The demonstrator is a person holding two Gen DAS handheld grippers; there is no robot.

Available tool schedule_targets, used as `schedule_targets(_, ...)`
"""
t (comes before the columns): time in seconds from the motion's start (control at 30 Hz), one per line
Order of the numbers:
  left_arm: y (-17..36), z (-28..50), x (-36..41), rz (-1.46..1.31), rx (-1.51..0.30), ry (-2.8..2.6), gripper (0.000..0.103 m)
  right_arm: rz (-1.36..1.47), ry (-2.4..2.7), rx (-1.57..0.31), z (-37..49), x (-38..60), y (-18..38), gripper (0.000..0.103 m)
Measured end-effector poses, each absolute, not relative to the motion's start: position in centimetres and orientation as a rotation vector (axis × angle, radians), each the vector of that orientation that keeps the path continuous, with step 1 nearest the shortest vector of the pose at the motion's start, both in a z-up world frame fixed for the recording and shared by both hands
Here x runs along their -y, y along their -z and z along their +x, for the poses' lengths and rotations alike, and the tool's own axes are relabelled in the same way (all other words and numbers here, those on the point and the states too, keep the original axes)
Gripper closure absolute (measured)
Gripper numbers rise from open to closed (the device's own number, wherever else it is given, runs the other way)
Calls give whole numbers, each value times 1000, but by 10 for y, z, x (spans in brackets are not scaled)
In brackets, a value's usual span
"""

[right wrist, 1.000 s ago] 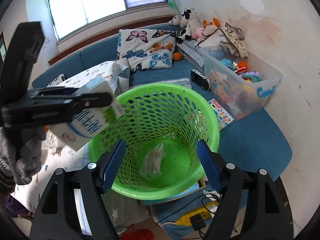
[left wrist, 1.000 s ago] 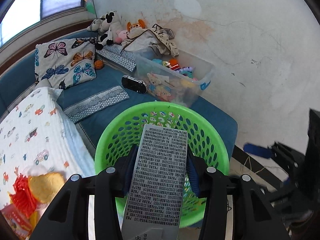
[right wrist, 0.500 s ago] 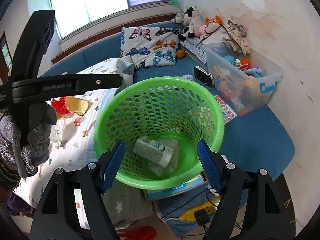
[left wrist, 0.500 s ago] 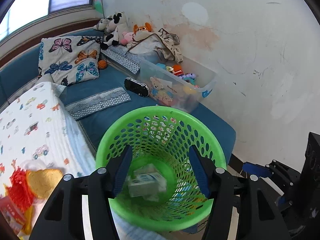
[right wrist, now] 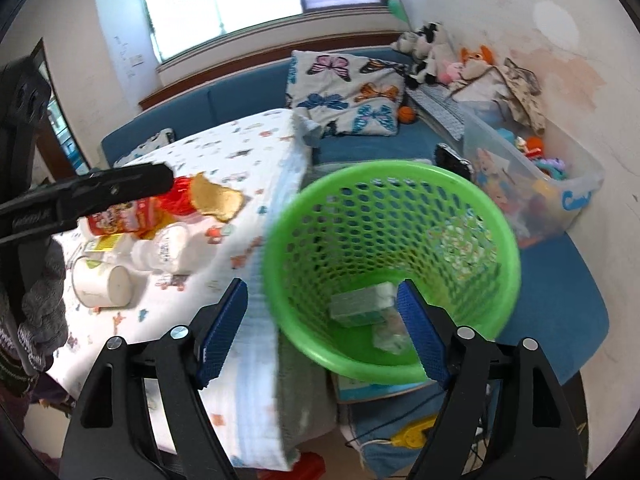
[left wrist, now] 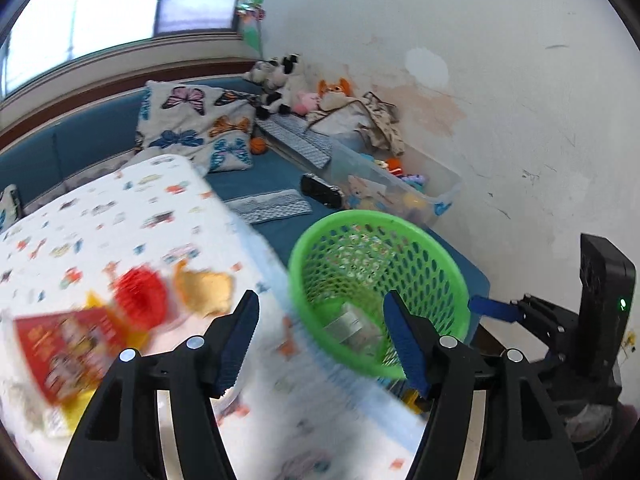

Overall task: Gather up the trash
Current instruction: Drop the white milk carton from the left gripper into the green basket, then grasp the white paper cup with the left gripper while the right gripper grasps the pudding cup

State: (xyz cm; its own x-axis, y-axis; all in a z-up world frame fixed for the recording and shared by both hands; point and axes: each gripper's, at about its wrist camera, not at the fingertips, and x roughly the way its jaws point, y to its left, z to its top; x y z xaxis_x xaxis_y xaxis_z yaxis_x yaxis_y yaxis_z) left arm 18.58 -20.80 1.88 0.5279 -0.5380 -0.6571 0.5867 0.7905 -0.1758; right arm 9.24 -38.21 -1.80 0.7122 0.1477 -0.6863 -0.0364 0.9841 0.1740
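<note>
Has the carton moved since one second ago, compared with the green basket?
Yes. It was held above the green basket between the left tool's pads; now the carton lies on the basket's bottom, and that tool's jaws, just opened, are empty.

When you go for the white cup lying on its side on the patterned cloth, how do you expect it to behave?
The white cup lies on its side, so a nudge would probably roll it across the cloth. It looks empty and thin-walled, so likely light and apt to crush under firm fingers. The cloth may slow its rolling a little.
</note>
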Motion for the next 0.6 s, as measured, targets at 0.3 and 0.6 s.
schedule_targets(0.3, -19, 156, 126, 50, -714, 534, 36, 118, -180, -764, 100, 340, 12, 23)
schedule_targets(0.6, -3, 137, 46, -41, -716, 381, 29, 93, -237, -772, 108, 310, 13, 22)
